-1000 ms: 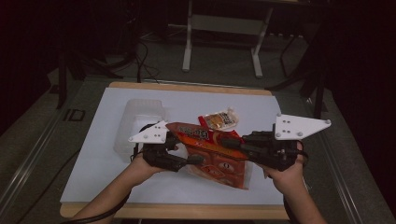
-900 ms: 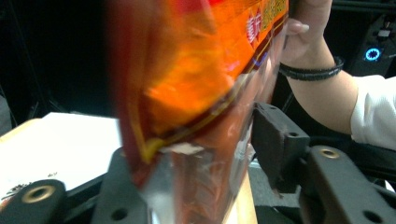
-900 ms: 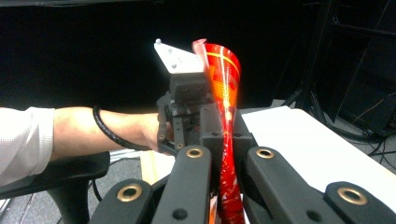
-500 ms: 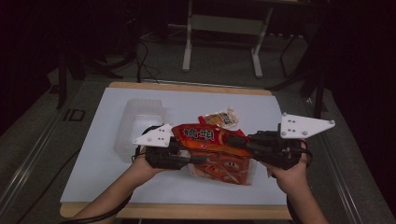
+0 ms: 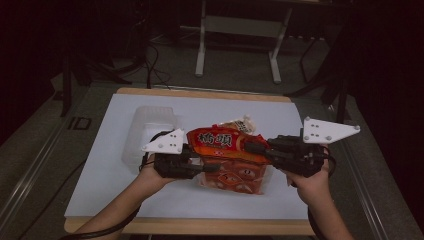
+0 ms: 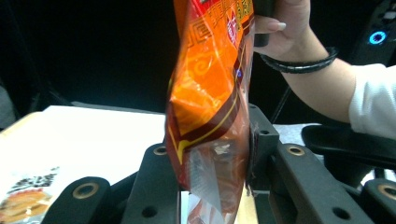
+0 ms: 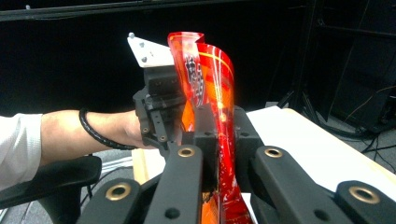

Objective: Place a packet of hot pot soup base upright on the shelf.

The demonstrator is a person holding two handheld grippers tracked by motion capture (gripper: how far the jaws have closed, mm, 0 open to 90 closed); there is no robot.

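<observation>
- My table (image 5: 165, 94): white top, wood edge, lit bright
- Room behind me dark, nearly black
- Grey floor (image 5: 240, 70) past it, cables (image 5: 152, 55) trailing
- White metal stand legs (image 5: 239, 44) across from me

A clear plastic container (image 5: 150, 131) stands on the left part of the white sheet (image 5: 110, 165) that covers the wooden table (image 5: 200, 93). Near the middle a small snack packet (image 5: 239, 124) lies flat on the sheet. Behind the table, on the dark floor, stands a grey metal frame (image 5: 239, 30).
</observation>
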